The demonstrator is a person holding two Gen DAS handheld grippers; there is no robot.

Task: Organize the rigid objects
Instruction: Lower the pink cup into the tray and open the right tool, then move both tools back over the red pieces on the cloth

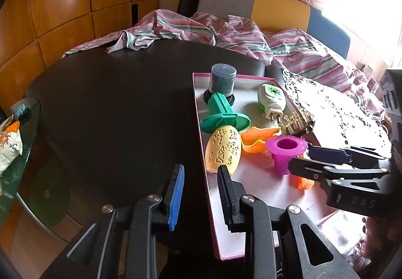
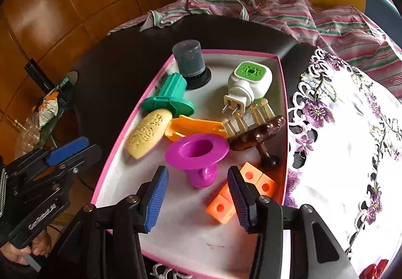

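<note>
A pink-rimmed box (image 1: 201, 143) (image 2: 120, 133) on the dark table holds several toys. Among them are a purple flanged cup (image 1: 286, 147) (image 2: 198, 150), a yellow pierced egg (image 1: 223, 150) (image 2: 148, 135), a green flanged piece (image 1: 223, 115) (image 2: 168, 98), a dark capped cylinder (image 2: 189, 60), a white-green plug-in device (image 2: 248, 83), a brown brush (image 2: 258, 135) and orange cubes (image 2: 261, 181). My right gripper (image 2: 198, 178) (image 1: 301, 157) is open, its pads on either side of the purple cup's stem without touching it. My left gripper (image 1: 201, 169) (image 2: 94, 145) hovers shut over the box's left rim, holding nothing.
The dark round table (image 1: 113, 103) stretches left of the box. Striped cloth (image 1: 226, 30) is heaped at the back, and an embroidered white cloth (image 2: 339, 140) lies right of the box. A glass side table (image 1: 32, 113) with packets stands at far left. A hand (image 2: 25, 251) holds the left gripper.
</note>
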